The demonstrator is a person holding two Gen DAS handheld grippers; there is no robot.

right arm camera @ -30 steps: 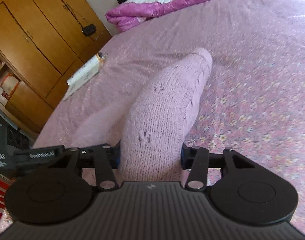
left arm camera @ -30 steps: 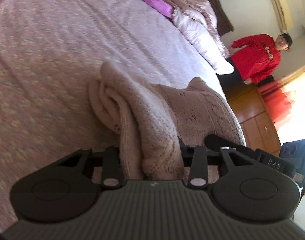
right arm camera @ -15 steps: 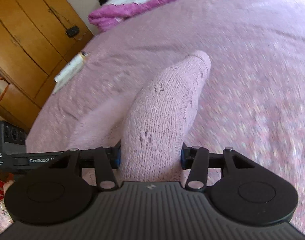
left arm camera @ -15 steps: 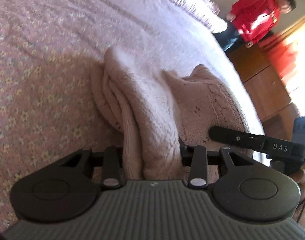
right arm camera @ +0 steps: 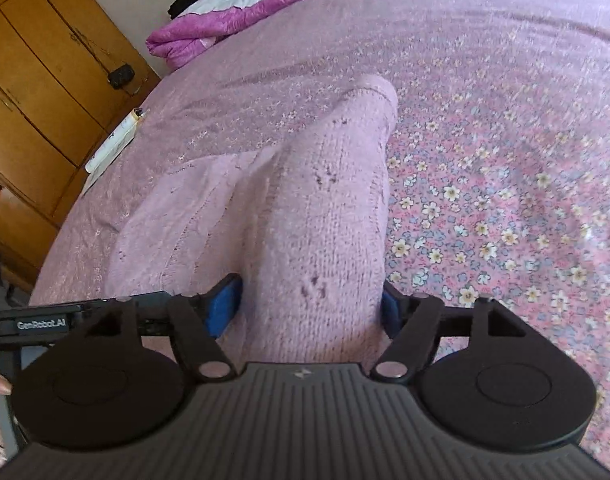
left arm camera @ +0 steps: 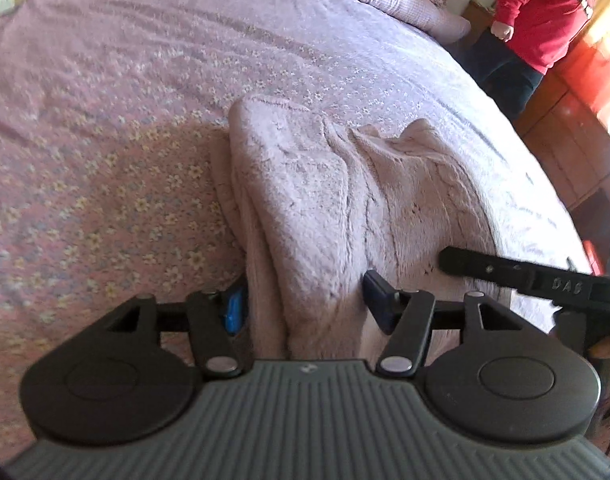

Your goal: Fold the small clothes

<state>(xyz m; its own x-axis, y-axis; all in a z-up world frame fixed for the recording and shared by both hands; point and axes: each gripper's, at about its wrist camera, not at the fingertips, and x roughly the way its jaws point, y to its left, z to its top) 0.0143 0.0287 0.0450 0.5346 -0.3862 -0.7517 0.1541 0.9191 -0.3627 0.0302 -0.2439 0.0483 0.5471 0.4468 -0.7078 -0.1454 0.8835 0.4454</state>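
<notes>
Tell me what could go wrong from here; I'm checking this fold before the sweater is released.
1. The pink sweater is bunched in thick ridges between the left gripper fingers; released like this, the fold may set lumpy.
2. The right gripper clamps a rolled wad of it, which could spring open.
3. The sweater lies near the edge of the bed and might slide off.

Open bedspread (right arm camera: 505,140) right of sweater (right arm camera: 317,220); white tube (right arm camera: 117,140) at left bed edge; folded quilt (right arm camera: 233,12) far end.
</notes>
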